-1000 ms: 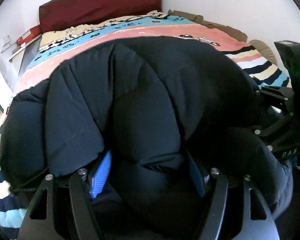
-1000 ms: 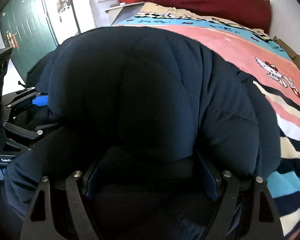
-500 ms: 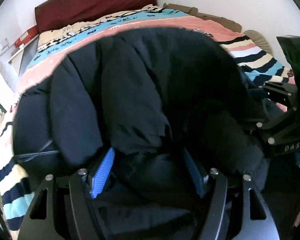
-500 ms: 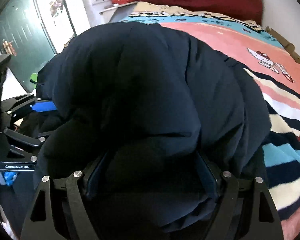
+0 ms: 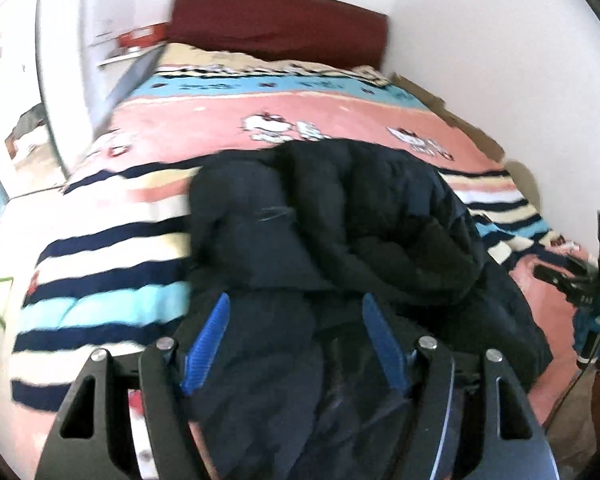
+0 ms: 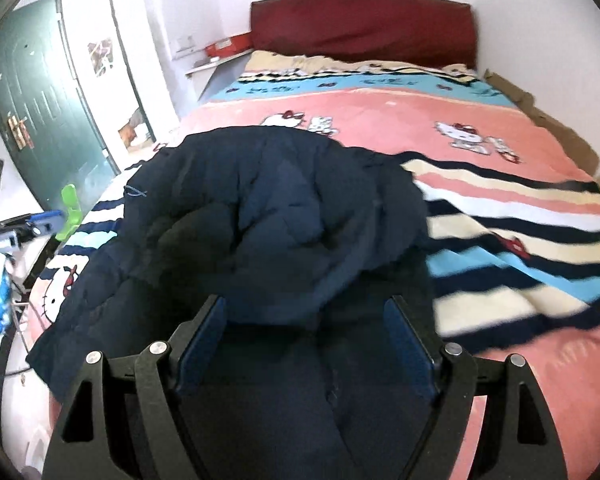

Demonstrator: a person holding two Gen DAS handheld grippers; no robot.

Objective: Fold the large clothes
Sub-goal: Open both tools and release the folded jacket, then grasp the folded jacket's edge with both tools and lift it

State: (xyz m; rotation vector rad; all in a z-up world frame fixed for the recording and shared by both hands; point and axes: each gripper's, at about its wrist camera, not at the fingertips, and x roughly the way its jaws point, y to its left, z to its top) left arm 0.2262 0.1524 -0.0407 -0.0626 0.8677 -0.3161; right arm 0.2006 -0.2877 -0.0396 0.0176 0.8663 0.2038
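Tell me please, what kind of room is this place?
Most likely a home bedroom. A bed with a cartoon-cat striped blanket fills the view, a dark red headboard stands against the wall, and a green door is at the left.

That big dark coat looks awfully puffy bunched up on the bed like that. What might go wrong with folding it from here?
The navy puffer jacket lies rolled in a thick heap, so the fold may spring back open. Both tools, left tool and right tool, have fabric between wide jaws; whether they grip it is unclear, so it may slip. The hem near the edge of the striped blanket could slide off the bed.
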